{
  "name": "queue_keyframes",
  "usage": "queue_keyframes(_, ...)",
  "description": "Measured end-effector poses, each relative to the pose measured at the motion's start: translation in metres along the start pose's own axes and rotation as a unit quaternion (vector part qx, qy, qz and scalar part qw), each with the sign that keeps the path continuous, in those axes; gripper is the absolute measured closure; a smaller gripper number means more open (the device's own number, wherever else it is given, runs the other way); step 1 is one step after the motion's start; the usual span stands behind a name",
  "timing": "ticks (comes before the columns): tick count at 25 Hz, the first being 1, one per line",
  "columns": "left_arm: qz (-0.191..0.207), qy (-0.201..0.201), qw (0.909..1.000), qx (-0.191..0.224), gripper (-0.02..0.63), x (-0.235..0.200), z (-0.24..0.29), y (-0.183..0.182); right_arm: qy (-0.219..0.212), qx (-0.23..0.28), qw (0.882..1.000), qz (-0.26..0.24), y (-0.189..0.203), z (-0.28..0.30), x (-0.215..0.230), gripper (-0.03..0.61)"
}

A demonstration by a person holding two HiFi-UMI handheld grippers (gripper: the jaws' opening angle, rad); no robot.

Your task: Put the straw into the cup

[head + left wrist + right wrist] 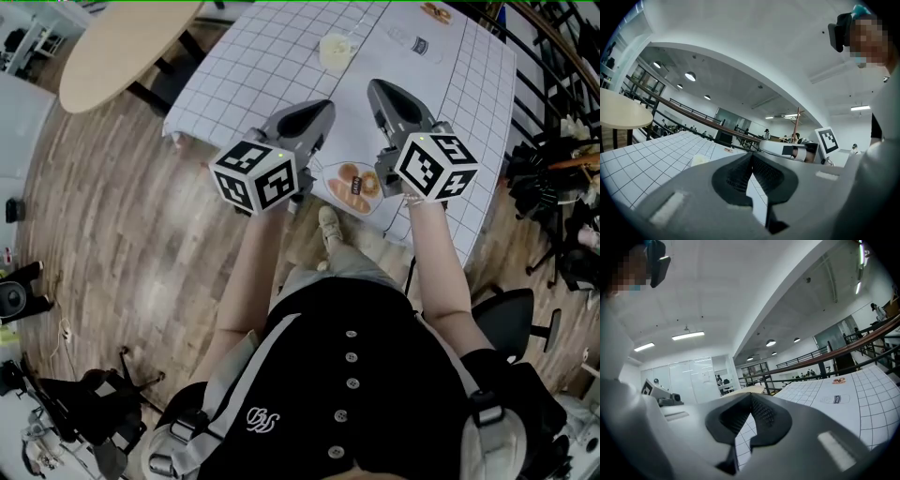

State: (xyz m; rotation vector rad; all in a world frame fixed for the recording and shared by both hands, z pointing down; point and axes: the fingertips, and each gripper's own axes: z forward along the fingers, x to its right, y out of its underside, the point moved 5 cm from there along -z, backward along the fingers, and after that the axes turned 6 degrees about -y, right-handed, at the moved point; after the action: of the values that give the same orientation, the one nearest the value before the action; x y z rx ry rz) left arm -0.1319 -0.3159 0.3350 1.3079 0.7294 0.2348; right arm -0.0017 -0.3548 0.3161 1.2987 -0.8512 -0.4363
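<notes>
- My left gripper and right gripper were both closed, holding nothing.
- The cup stood ahead, between them.
- I judged the straw already placed, though it was too small to confirm.

Table: covered by a white grid cloth. A pale cup stands on the cloth toward the far side; a flat pastry picture lies at the near edge
</notes>
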Motion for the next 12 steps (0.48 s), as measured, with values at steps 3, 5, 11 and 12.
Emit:
queue_keyframes(3, 0.01, 0.015, 0.9998, 0.012, 0.615, 0.019, -0.014, 0.0, -0.015, 0.003, 1.0, -0.007, -0.002, -0.016, -0.02, 0.58)
queue_keyframes(5, 0.018, 0.026, 0.9993, 0.02, 0.615, 0.031, -0.023, -0.001, -0.024, 0.0, 1.0, -0.018, -0.002, -0.025, -0.035, 0.58)
queue_keyframes(11, 0.016, 0.034, 0.999, 0.025, 0.615, 0.056, -0.049, 0.007, -0.042, -0.003, 0.998, -0.046, 0.005, -0.049, -0.076, 0.58)
queue_keyframes(12, 0.015, 0.034, 0.999, 0.023, 0.615, 0.059, -0.052, 0.01, -0.043, -0.006, 0.998, -0.047, 0.008, -0.052, -0.079, 0.58)
